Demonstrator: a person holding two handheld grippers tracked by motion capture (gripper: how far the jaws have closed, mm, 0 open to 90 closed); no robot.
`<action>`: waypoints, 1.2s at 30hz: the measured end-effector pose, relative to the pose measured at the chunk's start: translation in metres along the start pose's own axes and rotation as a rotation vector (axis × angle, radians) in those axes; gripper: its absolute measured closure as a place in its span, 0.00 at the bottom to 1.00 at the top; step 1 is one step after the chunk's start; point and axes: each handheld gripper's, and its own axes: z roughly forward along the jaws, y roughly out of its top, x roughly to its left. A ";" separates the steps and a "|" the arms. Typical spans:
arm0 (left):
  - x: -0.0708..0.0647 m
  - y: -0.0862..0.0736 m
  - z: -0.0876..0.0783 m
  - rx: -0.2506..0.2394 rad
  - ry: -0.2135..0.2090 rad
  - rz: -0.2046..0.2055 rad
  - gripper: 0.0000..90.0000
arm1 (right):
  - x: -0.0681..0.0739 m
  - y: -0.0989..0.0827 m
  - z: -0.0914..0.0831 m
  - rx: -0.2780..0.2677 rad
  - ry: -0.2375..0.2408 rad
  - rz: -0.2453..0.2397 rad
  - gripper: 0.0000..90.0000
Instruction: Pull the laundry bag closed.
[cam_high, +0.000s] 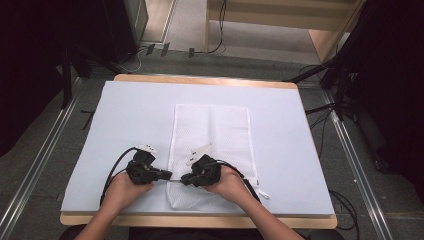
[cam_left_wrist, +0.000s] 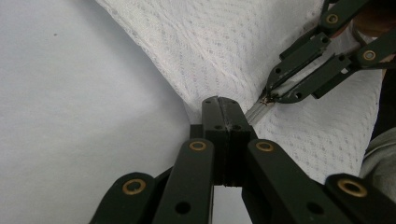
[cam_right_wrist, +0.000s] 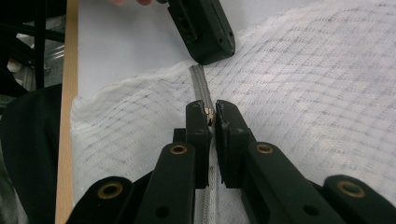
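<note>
Black jaws of the right claw (cam_right_wrist: 211, 117) stand almost together on a small metal zipper pull (cam_right_wrist: 209, 113), clamped on it just above the grey zipper (cam_right_wrist: 200, 86) that runs away from the tips toward the left claw (cam_right_wrist: 201, 35). That other claw, seen in its own view (cam_left_wrist: 225, 122), has its jaws pressed together on the edge of the white mesh bag (cam_left_wrist: 224, 51) at the zipper's end, the cloth puckering into the tips. Judging by this, the left one anchors the bag so the pull can slide without dragging the cloth along. From above, both claws meet tip to tip over the bag's near end (cam_high: 210, 140), which otherwise lies flat on the pale tabletop (cam_high: 125, 115), stretching away beyond them.
</note>
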 end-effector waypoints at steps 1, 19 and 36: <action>0.000 0.000 0.000 0.001 0.001 0.005 1.00 | -0.001 0.001 0.000 0.003 0.014 0.009 0.95; -0.007 0.005 -0.003 -0.008 0.002 0.013 1.00 | 0.004 -0.006 -0.001 -0.016 -0.057 -0.046 0.93; -0.011 0.001 0.005 0.030 -0.010 0.015 1.00 | 0.003 -0.001 -0.006 -0.012 -0.042 -0.036 0.99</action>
